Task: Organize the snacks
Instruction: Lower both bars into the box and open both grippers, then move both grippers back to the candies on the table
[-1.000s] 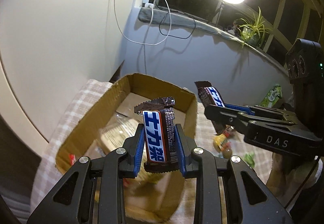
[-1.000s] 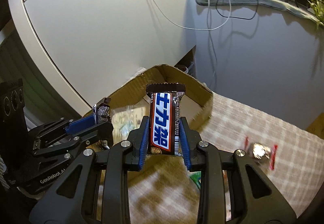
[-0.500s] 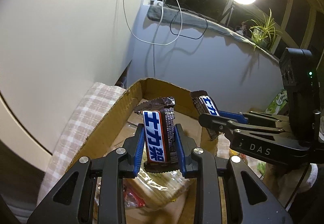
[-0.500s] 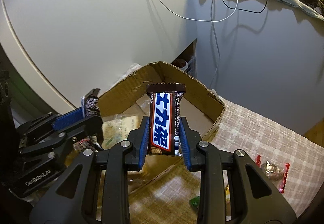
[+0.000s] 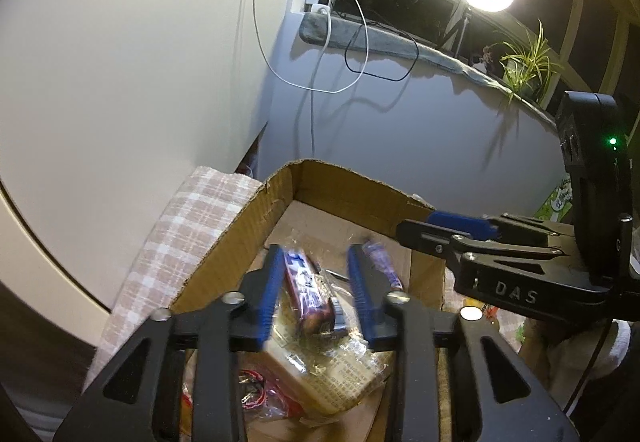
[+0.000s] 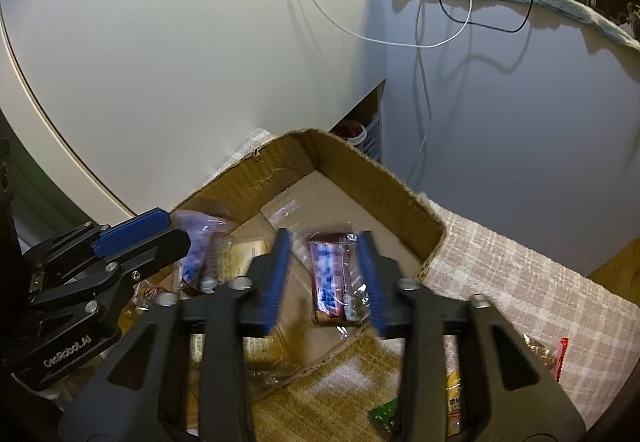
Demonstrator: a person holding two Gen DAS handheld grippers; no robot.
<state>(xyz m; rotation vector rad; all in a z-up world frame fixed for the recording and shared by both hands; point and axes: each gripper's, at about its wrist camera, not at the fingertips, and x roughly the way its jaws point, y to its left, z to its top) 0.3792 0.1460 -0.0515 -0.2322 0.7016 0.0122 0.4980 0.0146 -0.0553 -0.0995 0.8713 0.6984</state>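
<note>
An open cardboard box [image 5: 352, 182] [image 6: 360, 170] stands on a checked cloth. My left gripper [image 5: 316, 282] is open above the box, and a brown and blue chocolate bar [image 5: 306, 290] is blurred between its spread fingers, loose over a clear-wrapped snack pack [image 5: 340, 366]. My right gripper [image 6: 326, 270] is open too, and its chocolate bar [image 6: 332, 282] is blurred inside the box, free of the fingers. Each gripper shows in the other's view, the right [image 5: 460, 230] and the left [image 6: 132, 230].
Small wrapped sweets [image 6: 552, 354] lie on the checked cloth [image 6: 520, 282] to the right of the box. A white wall [image 5: 140, 62] and hanging cables [image 5: 320, 42] stand behind. A green packet [image 5: 558, 198] sits at the far right.
Both grippers have opened and let go of their chocolate bars, which are dropping into the box. Both have moved further forward over the box.
</note>
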